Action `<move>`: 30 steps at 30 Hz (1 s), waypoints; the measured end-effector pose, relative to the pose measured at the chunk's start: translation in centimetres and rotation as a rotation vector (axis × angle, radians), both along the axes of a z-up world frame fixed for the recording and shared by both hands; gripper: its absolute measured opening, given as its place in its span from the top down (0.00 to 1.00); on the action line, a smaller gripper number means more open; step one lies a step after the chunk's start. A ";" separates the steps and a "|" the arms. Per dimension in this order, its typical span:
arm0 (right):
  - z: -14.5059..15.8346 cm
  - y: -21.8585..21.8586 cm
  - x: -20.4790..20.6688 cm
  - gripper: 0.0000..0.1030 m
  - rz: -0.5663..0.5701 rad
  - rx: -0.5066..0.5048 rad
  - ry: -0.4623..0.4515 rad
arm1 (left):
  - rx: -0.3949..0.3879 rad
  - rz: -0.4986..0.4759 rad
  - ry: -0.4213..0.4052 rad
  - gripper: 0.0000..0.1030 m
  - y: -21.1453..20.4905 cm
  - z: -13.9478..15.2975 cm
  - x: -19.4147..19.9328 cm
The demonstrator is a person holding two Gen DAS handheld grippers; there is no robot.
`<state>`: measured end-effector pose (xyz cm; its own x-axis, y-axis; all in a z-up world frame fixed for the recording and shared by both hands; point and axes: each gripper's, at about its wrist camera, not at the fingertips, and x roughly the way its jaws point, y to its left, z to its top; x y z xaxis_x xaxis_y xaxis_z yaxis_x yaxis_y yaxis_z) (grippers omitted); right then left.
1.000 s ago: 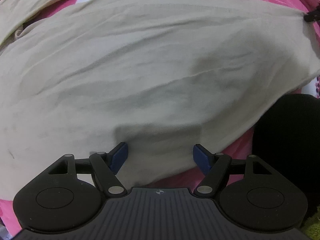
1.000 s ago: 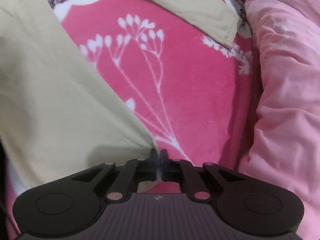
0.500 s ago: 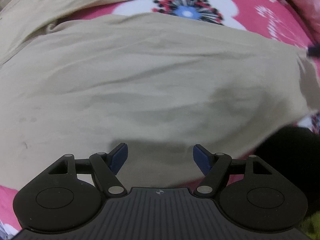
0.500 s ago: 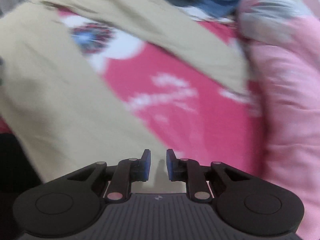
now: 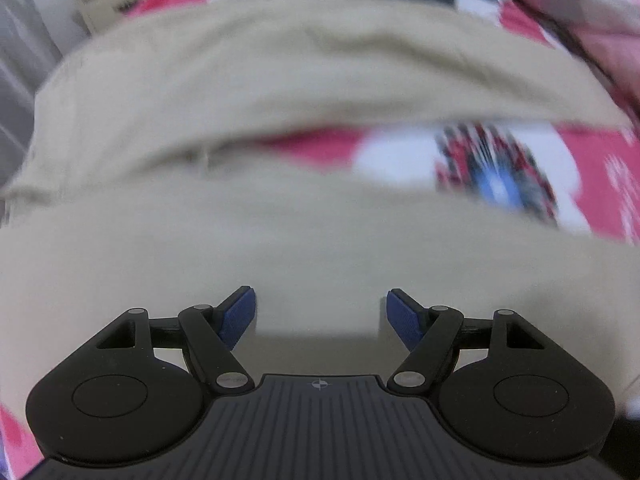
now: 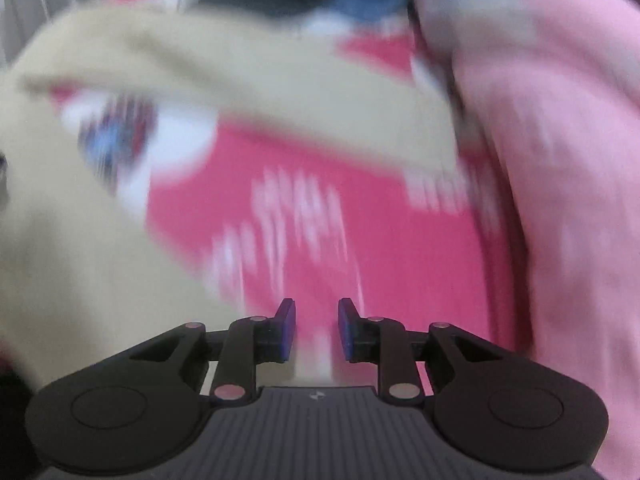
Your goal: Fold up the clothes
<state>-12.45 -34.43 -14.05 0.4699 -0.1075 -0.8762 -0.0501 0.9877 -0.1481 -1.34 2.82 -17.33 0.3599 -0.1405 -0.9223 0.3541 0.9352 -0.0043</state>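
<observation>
Bedspread (image 5: 600, 168), pink and floral, carried the beige garment (image 5: 280, 240), which lay spread across it, folding barely begun. Your left gripper (image 5: 321, 304) hung wide apart above the cloth; your right gripper (image 6: 317, 328) was parted, empty.

Your left gripper (image 5: 322, 312) and right gripper (image 6: 317, 330) share black linkage arms, silver pivot pins, blue pads (image 5: 238, 316) and ribbed grey bodies.

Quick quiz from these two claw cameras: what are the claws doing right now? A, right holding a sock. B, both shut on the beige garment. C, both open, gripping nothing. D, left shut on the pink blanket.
C: the left claw gapes wide over the beige garment, and the right claw shows a clear gap with nothing between its fingers.
</observation>
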 end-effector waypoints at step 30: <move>-8.9 9.3 35.0 1.00 0.116 0.214 -0.143 | 0.011 -0.175 -0.116 0.24 -6.0 -3.9 7.3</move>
